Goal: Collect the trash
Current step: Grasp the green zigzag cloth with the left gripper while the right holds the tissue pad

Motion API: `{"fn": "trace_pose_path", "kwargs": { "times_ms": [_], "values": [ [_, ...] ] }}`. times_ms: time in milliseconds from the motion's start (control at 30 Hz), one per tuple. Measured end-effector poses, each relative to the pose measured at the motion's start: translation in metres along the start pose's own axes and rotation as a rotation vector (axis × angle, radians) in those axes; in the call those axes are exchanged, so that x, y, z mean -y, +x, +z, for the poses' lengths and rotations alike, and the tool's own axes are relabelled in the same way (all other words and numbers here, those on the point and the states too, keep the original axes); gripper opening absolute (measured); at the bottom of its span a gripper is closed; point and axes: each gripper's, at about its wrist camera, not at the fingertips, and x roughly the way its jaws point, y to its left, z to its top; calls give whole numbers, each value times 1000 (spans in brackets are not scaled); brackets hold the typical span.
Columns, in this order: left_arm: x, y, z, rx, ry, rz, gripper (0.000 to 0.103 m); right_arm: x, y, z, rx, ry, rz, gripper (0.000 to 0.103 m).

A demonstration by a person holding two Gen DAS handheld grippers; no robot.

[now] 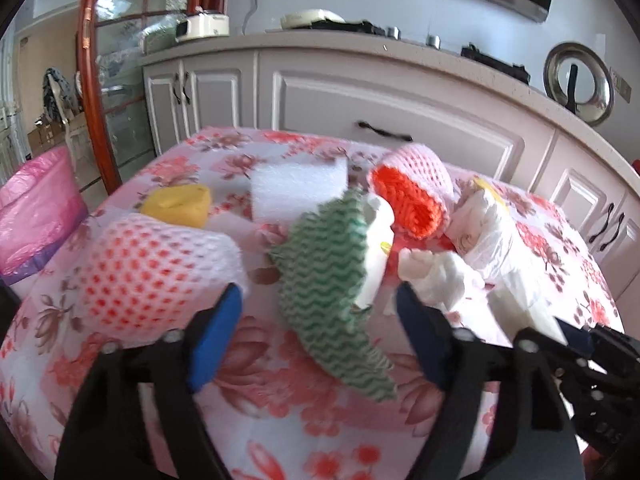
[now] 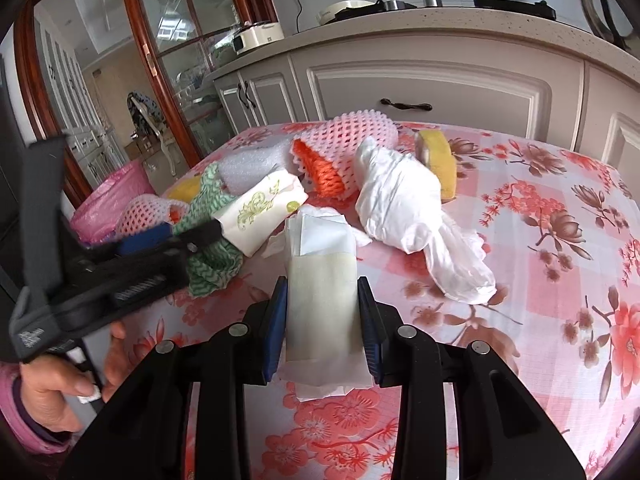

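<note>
Trash lies on a floral tablecloth (image 1: pixel 280 392). My left gripper (image 1: pixel 320 312) is open, its blue pads either side of a green wavy cloth (image 1: pixel 328 276). A pink foam net (image 1: pixel 148 276) sits just left of it. My right gripper (image 2: pixel 323 312) is shut on a folded white tissue pack (image 2: pixel 322 304) resting on the table. The left gripper also shows in the right wrist view (image 2: pixel 160 240) by the green cloth (image 2: pixel 212 268). A crumpled white plastic bag (image 2: pixel 404 208) lies ahead to the right.
An orange-lined pink foam net (image 1: pixel 412 196), a white foam block (image 1: pixel 296 188), a yellow sponge (image 1: pixel 180 204) and a patterned tissue packet (image 2: pixel 260 208) lie further back. A pink-lined bin (image 1: pixel 36 216) stands left of the table. Cabinets (image 1: pixel 380 104) stand behind.
</note>
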Motion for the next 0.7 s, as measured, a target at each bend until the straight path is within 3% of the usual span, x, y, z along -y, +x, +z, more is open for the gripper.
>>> {"fn": "trace_pose_path", "kwargs": {
  "times_ms": [100, 133, 233, 700],
  "values": [
    [4, 10, -5, -35, 10, -3, 48, 1, -2, 0, 7, 11, 8, 33],
    [5, 13, -8, -50, 12, -4, 33, 0, -2, 0, 7, 11, 11, 33],
    [3, 6, -12, -33, 10, 3, 20, -7, -3, -1, 10, 2, 22, 33],
    [-16, -81, -28, 58, 25, -29, 16, -57, -42, -5, 77, -57, 13, 33]
  ]
}}
